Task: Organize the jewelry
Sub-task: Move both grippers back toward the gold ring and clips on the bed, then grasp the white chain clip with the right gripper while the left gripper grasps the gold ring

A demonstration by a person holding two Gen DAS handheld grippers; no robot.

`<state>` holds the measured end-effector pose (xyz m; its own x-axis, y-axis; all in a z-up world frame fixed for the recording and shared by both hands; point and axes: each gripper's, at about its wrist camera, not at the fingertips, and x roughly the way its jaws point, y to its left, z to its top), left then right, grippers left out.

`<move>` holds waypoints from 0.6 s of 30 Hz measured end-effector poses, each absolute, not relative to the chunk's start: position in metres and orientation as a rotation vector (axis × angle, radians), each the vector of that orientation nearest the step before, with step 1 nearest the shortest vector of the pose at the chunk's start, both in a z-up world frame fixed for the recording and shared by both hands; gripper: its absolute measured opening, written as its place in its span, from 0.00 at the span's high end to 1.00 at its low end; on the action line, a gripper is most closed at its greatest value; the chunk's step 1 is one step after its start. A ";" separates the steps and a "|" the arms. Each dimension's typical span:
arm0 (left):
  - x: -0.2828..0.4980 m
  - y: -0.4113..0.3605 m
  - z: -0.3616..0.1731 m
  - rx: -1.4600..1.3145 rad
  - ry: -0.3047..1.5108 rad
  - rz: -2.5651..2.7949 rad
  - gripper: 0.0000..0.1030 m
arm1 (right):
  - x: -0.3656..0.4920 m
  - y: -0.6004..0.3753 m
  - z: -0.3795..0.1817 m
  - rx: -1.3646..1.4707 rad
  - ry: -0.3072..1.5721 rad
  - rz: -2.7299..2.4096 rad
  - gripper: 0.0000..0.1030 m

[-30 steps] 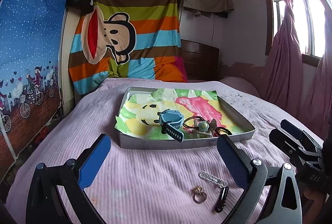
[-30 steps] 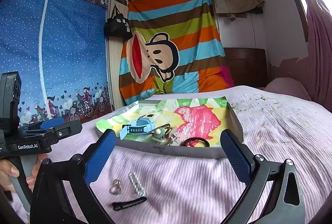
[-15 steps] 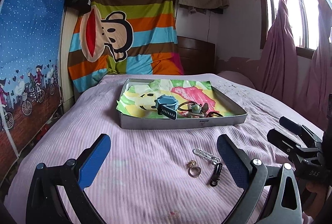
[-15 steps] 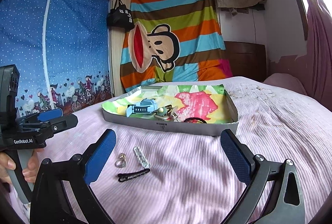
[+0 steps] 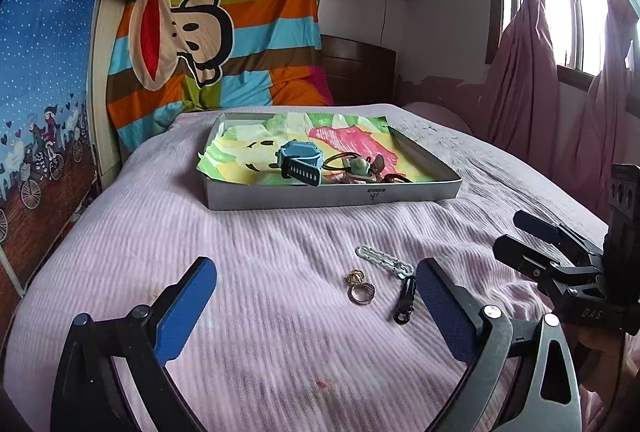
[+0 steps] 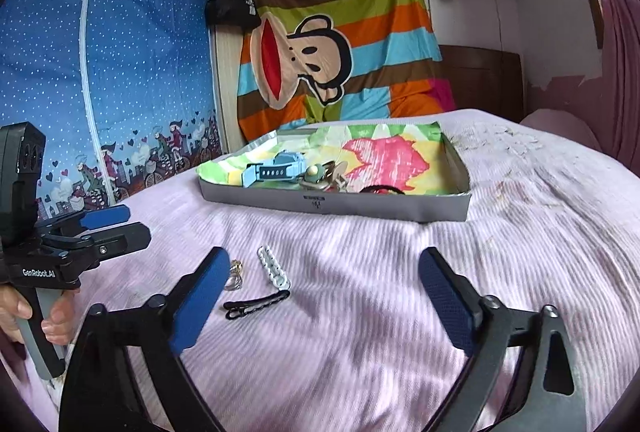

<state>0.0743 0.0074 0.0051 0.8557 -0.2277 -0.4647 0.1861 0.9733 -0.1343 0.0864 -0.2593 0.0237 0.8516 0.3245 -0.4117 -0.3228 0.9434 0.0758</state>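
Ring (image 5: 361,288), white chain (image 5: 384,261) and black clip (image 5: 405,299) lie on the bed just at 11 o'clock of the left gripper's (image 5: 316,306) right pad, nearer it than the right gripper (image 6: 324,302); both gape wide, empty.

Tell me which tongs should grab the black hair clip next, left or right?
Left, probably. In the left wrist view the black hair clip lies just inside the open left tongs, by their right finger. The right tongs are open too, but sit farther right.
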 end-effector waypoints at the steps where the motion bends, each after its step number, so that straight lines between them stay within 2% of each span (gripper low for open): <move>1: 0.075 0.006 0.003 -0.087 0.509 -0.229 0.10 | 0.088 -0.258 0.022 0.002 0.442 0.344 0.25; 3: 0.079 0.004 0.001 -0.091 0.535 -0.256 0.16 | 0.091 -0.255 0.017 -0.005 0.465 0.358 0.29; 9: 0.091 -0.003 -0.010 -0.099 0.620 -0.346 0.39 | 0.101 -0.248 0.006 -0.019 0.528 0.392 0.51; 11: 0.097 -0.006 -0.014 -0.103 0.654 -0.375 0.48 | 0.104 -0.246 0.003 -0.020 0.543 0.403 0.63; 13: 0.102 -0.010 -0.018 -0.108 0.690 -0.400 0.54 | 0.107 -0.244 0.000 -0.022 0.559 0.415 0.68; 16: 0.109 -0.015 -0.023 -0.110 0.735 -0.420 0.57 | 0.112 -0.241 -0.002 -0.027 0.575 0.432 0.68; 18: 0.113 -0.019 -0.027 -0.106 0.760 -0.429 0.62 | 0.116 -0.237 -0.004 -0.035 0.589 0.444 0.73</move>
<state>0.1130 -0.0187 -0.0268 0.6434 -0.4135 -0.6443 0.3379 0.9085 -0.2457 0.1161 -0.2370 -0.0040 0.7400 0.3954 -0.5441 -0.4148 0.9051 0.0935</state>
